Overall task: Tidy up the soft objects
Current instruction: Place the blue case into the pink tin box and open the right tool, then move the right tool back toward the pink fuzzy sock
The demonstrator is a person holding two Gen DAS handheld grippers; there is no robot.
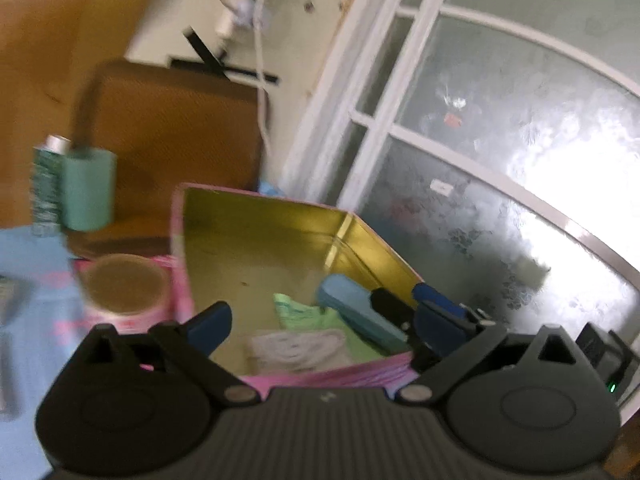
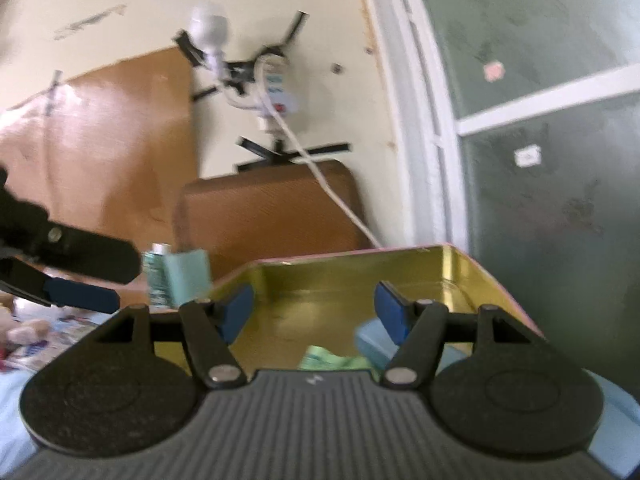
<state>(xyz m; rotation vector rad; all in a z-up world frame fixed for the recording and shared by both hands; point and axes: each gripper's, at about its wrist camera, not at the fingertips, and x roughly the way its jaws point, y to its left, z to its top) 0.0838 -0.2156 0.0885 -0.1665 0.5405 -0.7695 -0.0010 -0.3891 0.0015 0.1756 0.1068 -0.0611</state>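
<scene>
Cloths lie in the gold-lined tin [image 1: 260, 248], three soft things in all by the left wrist view: one green folded cloth [image 1: 308, 314], one white knitted piece [image 1: 296, 346] in front of it, and one light blue padded case [image 1: 360, 312] leaning along the tin's right wall. The tin is a single open box, pink on the outside, its near rim low and its far and right walls upright; most of its floor toward the far left corner is bare. The left gripper [image 1: 324, 316] hangs over the near rim with its jaws spread wide and nothing between the pads; the green cloth and the white piece sit in the gap ahead of them, untouched, while the blue case lies just inside the right finger. A second dark blue pad with black linkage, seemingly the other gripper, shows at the tin's right wall beside the case. In the right wrist view the right gripper [image 2: 314, 308] points nearly level across the tin, jaws apart and empty, the green cloth [image 2: 332, 358] low between them and the blue case [image 2: 370, 342] partly behind the right pad. Outside the tin's left wall stand one roll of pink tape [image 1: 124, 286], one teal cylinder [image 1: 88, 190] and one patterned can [image 1: 46, 184] touching it. Frosted window panes [image 1: 500, 160] close in the right side; a brown board [image 1: 172, 120] stands behind.
</scene>
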